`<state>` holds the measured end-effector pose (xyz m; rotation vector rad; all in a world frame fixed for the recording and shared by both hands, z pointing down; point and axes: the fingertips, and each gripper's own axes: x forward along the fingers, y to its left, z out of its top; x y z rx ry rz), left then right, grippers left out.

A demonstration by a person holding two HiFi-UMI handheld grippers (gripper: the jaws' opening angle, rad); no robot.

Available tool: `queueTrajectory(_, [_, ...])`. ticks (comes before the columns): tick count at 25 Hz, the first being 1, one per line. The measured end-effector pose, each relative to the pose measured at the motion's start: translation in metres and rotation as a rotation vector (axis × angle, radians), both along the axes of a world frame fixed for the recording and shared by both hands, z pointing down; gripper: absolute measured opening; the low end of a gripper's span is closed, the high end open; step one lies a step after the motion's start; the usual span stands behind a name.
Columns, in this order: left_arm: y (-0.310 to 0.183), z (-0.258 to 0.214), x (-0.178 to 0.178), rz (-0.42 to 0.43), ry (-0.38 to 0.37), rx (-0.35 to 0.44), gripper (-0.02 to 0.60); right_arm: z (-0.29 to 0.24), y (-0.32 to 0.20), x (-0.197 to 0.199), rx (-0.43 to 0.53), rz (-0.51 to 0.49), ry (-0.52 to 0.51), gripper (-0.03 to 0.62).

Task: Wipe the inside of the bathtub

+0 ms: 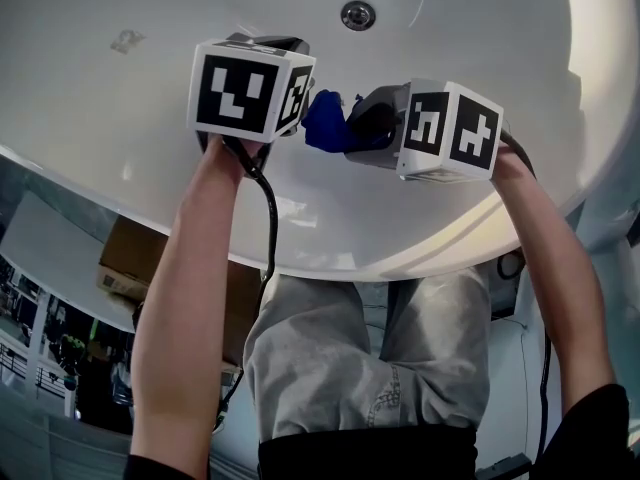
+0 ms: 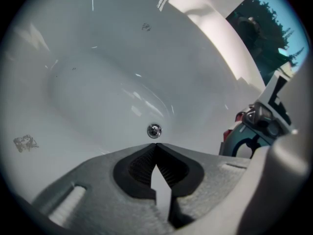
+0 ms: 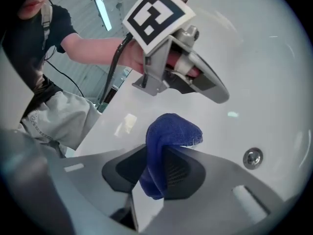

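The white bathtub (image 1: pixel 120 118) curves below me, its metal drain (image 1: pixel 357 14) at the far side. My right gripper (image 3: pixel 157 163) is shut on a folded blue cloth (image 3: pixel 168 135), which sticks out past the jaws above the tub wall. In the head view the blue cloth (image 1: pixel 324 120) hangs between the two grippers. My left gripper (image 2: pixel 155 146) is shut and holds nothing; it points toward the drain (image 2: pixel 154 129). It hovers just left of the cloth and shows in the right gripper view as the left gripper (image 3: pixel 176 67) with its marker cube.
A small grey smudge (image 1: pixel 127 39) marks the tub's left side, seen also as the smudge (image 2: pixel 25 143). The tub rim (image 1: pixel 400 260) runs in front of the person's grey trousers (image 1: pixel 370 358). A cardboard box (image 1: pixel 130 263) sits on the floor at left. Black cables hang from both grippers.
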<state>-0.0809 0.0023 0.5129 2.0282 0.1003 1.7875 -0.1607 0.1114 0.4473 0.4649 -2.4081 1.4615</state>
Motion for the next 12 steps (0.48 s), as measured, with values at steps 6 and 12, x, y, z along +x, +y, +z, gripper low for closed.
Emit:
queueTrajectory(6, [-0.001,0.004,-0.002,-0.022,-0.007,-0.013,0.005,0.047,-0.010,0.033,-0.022,0.021,0.169,0.103])
queueTrajectory(12, [-0.002,0.005,-0.004,-0.033,-0.011,-0.022,0.005,0.091,-0.015,0.052,-0.007,-0.079,0.385,0.104])
